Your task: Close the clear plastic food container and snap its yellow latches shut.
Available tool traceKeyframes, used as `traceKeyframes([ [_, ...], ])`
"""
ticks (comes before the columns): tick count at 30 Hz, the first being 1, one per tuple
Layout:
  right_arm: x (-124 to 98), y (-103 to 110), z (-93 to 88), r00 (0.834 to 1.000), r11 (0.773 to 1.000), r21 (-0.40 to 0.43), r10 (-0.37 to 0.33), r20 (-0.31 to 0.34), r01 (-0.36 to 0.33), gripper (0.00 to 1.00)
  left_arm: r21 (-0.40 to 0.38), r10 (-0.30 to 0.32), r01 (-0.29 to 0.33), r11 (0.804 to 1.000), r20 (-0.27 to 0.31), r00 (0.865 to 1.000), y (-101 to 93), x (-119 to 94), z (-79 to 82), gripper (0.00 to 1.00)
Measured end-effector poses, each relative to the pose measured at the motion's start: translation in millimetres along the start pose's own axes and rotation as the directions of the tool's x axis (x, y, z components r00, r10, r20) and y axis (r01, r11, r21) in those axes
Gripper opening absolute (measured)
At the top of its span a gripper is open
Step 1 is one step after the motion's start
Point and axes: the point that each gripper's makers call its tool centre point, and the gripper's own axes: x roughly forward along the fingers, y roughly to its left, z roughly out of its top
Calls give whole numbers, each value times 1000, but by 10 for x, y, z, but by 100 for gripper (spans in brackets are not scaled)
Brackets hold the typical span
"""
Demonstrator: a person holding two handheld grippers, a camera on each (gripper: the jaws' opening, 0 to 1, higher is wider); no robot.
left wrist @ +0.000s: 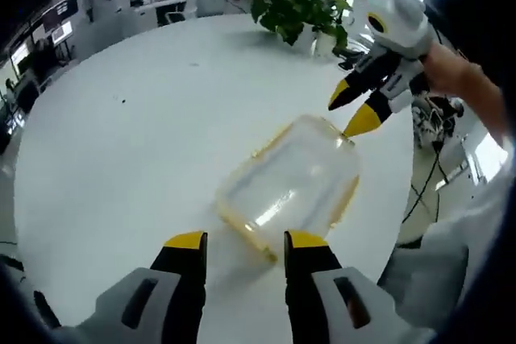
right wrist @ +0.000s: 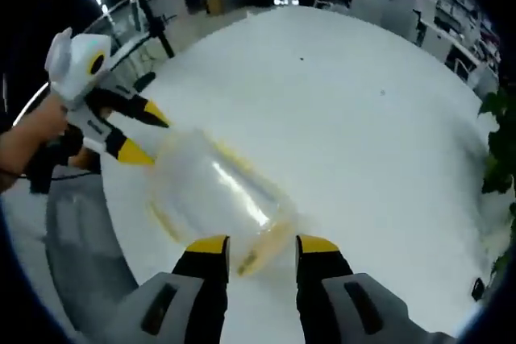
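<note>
Left gripper view: clear container (left wrist: pixel 292 187) with yellow latches, lid on, flat on white worktop (left wrist: pixel 145 134) — just ahead of left gripper (left wrist: pixel 246 243), fingers apart, empty. Right gripper (left wrist: pixel 355 109) at far corner, fingers parted, potted plant (left wrist: pixel 298 7) beyond.

Right gripper view: container (right wrist: pixel 214 191) between both grippers — right gripper (right wrist: pixel 262 246) spread, holding nothing.

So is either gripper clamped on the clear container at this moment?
No: in the left gripper view the left gripper is open just short of the clear container, and the right gripper is open beside its far end.
</note>
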Motion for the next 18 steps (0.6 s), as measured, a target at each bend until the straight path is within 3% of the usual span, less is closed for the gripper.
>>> traceKeyframes([
  [5,75,-22,-89,1000,997,80,-3,-15,4,32,-147,6,-5,989,8,1000,-42,45,-22,35],
  [10,125,38,-119,999,989,144,36,-10,-34,33,-175,-12,13,984,10,1000,-103,70,6,27],
  [15,145,65,-138,998,971,229,69,-4,-67,33,-223,-21,22,975,3,1000,-102,78,-6,27],
  [18,145,64,-137,998,974,218,61,-4,-59,33,-244,-23,24,970,5,1000,-106,84,-12,27],
])
